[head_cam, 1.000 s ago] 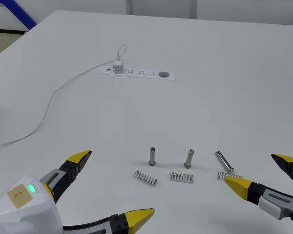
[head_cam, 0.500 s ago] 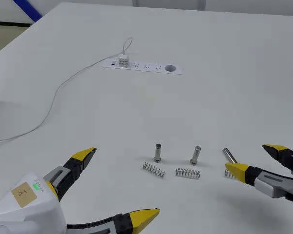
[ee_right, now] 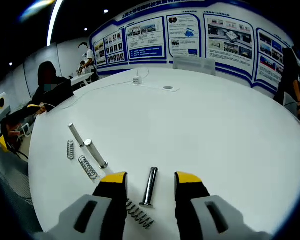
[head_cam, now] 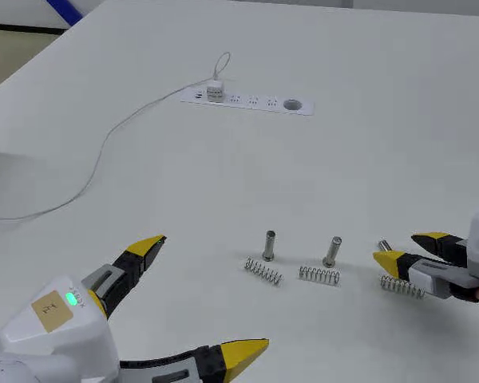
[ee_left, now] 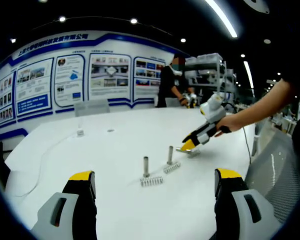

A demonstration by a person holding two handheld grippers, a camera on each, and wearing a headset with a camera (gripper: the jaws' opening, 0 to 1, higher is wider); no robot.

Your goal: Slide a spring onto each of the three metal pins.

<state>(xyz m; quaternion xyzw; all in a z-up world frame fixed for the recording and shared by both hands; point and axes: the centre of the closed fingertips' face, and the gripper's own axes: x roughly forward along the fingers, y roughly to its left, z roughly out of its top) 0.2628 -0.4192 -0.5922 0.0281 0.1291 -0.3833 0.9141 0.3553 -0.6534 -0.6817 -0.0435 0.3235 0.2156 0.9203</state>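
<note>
Lying pin sits between the right gripper's parted fingers — touching neither.

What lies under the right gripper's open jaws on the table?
A metal pin lies on its side between the jaws of the right gripper, on the white table. A spring lies beside it; its end nearest one jaw is covered by that jaw.

left tool | near-left corner of the head view, yellow-tipped jaws spread wide | right tool | far right, pointing left, jaws parted narrowly, tips low over the tabletop | hand grips the right tool, forearm stretched out behind it
</note>
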